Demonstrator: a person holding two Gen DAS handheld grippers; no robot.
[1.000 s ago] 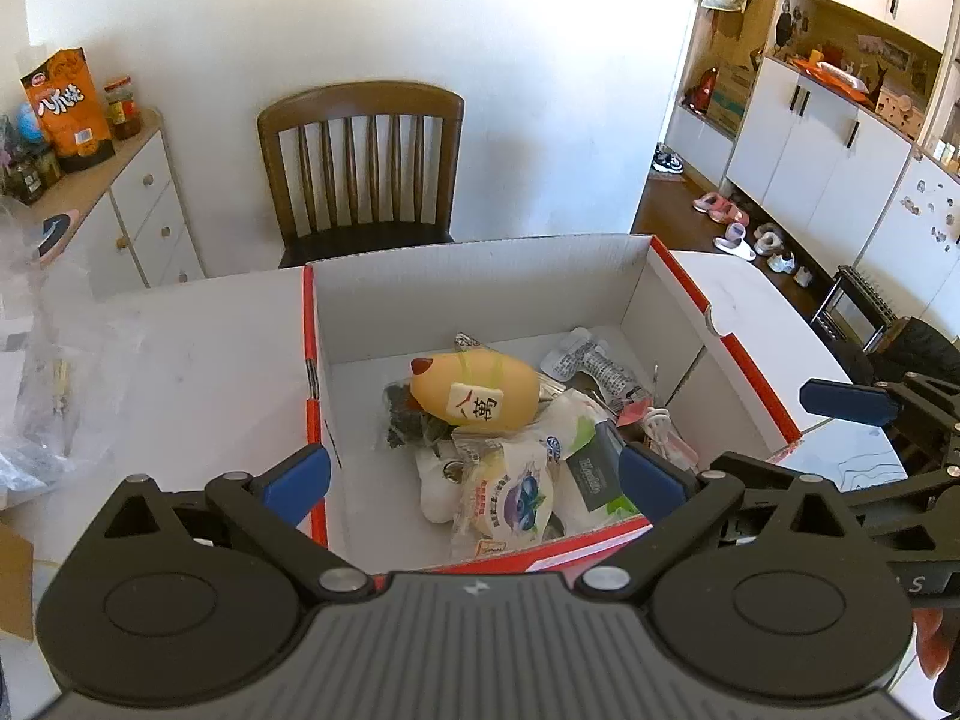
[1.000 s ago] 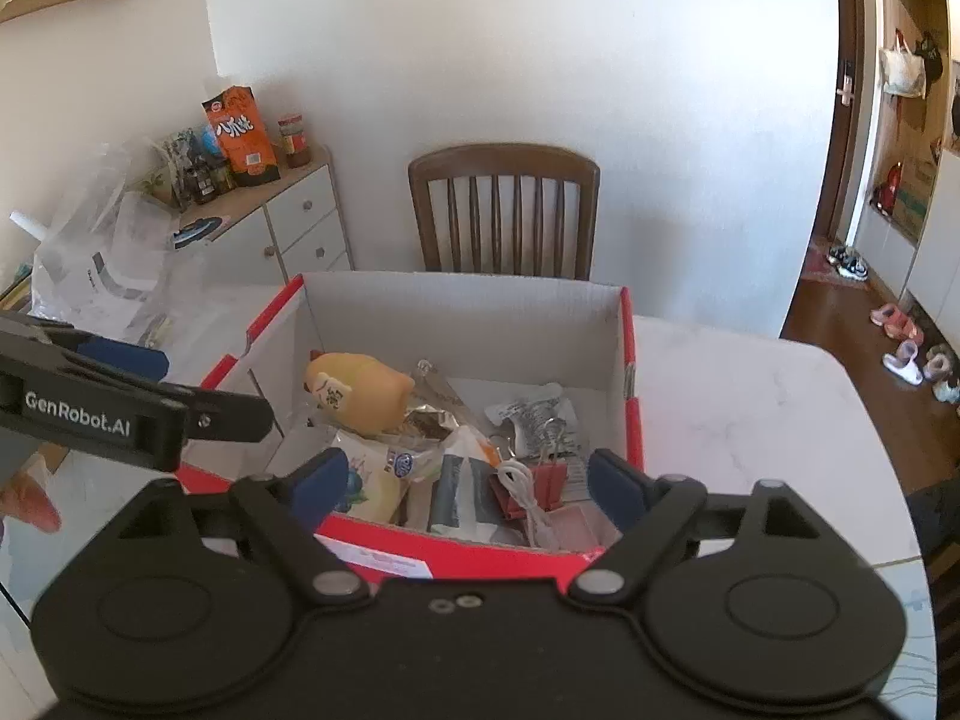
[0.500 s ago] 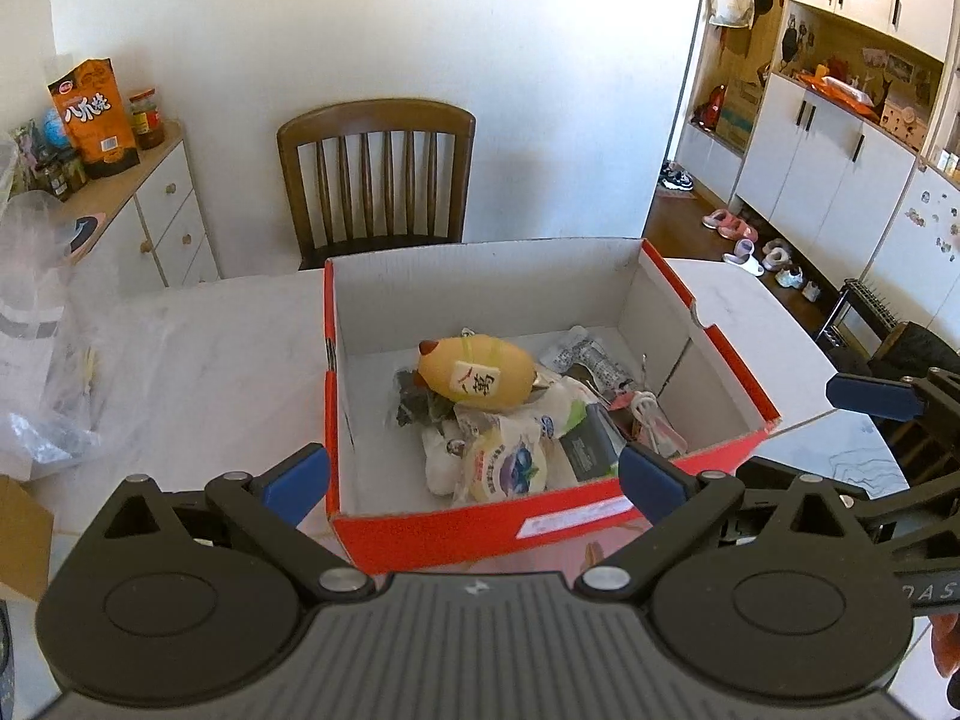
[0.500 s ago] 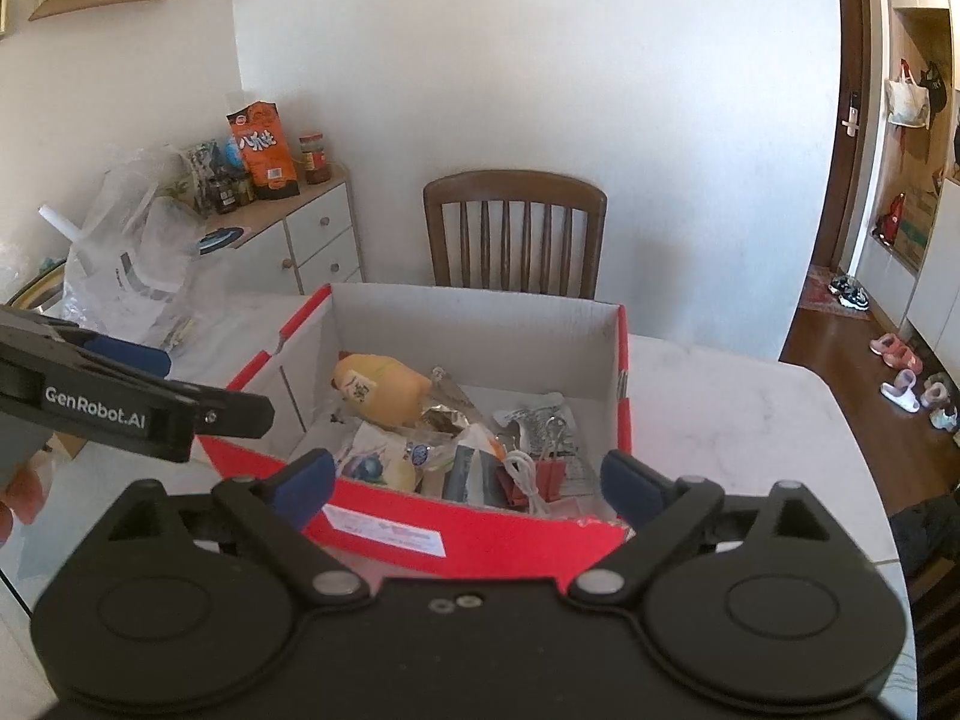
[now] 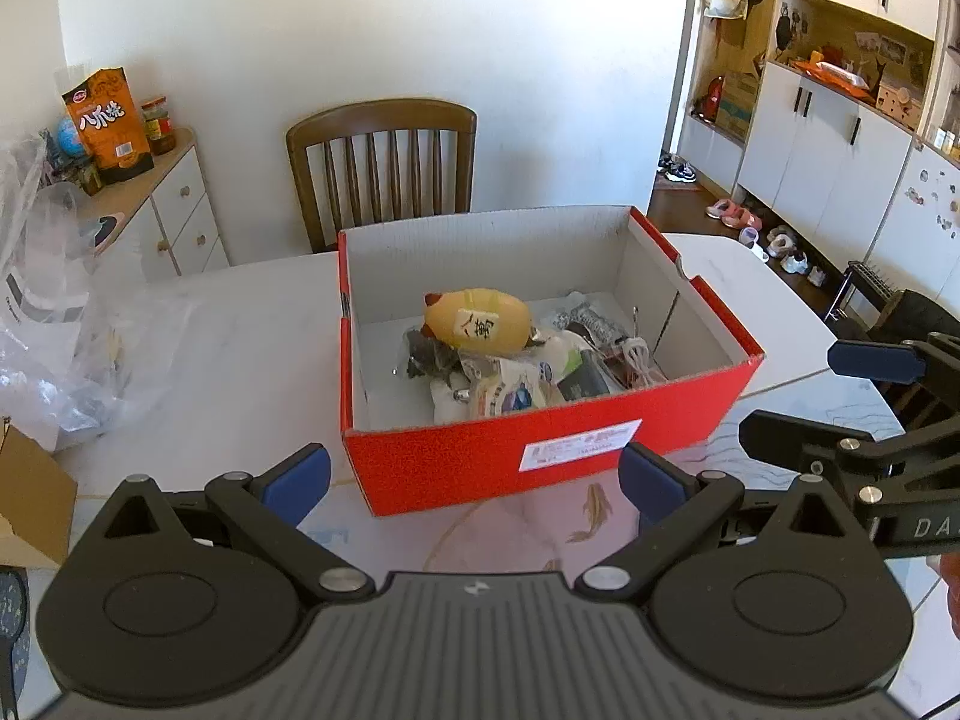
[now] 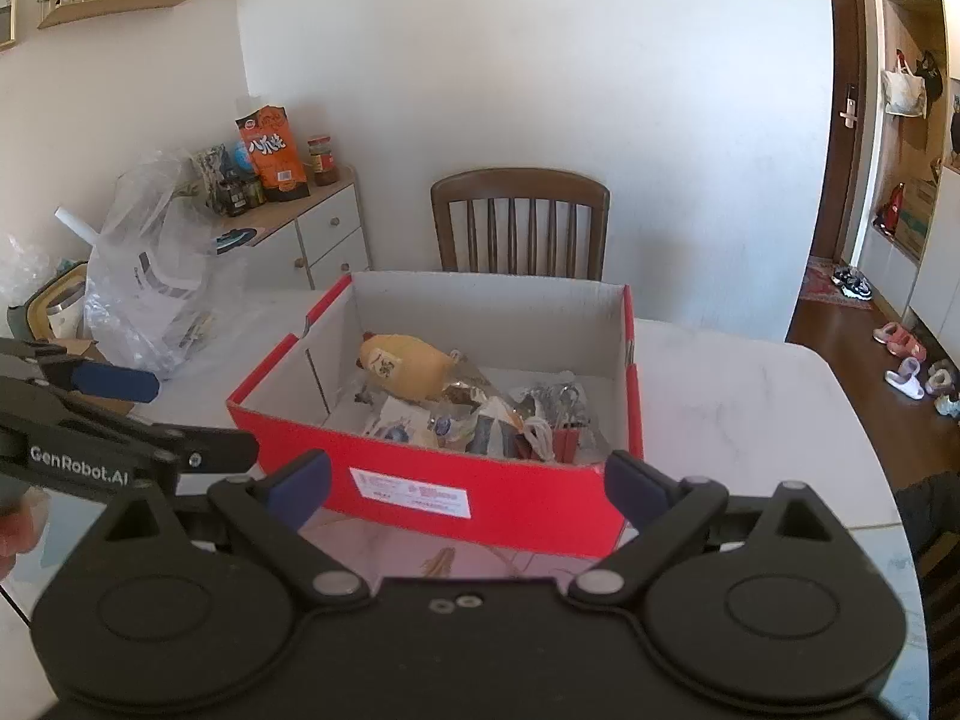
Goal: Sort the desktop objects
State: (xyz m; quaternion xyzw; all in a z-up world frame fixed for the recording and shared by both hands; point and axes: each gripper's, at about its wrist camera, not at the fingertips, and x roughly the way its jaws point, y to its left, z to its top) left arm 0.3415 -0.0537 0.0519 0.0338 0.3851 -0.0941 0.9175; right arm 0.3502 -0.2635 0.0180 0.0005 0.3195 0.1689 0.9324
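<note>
A red cardboard box (image 5: 540,456) (image 6: 480,492) with a white inside stands on the white table. In it lie a yellow plush toy (image 5: 477,321) (image 6: 408,366), a snack packet with blue print (image 5: 510,393), a white cable (image 6: 540,435), red binder clips (image 6: 567,441) and other small items. My left gripper (image 5: 474,474) is open in front of the box's near wall, holding nothing. My right gripper (image 6: 468,483) is also open and empty, just short of the same wall. Each gripper shows at the edge of the other's view.
A wooden chair (image 5: 384,168) stands behind the table. A clear plastic bag (image 5: 54,324) lies on the table's left part, with a brown carton (image 5: 30,498) near the left edge. A sideboard (image 6: 324,228) carries an orange snack bag and jars. The table's edge runs on the right.
Both grippers have drawn back from over the box, so its whole red front wall now shows ahead of the fingertips. The right jaws stand slightly wider.
</note>
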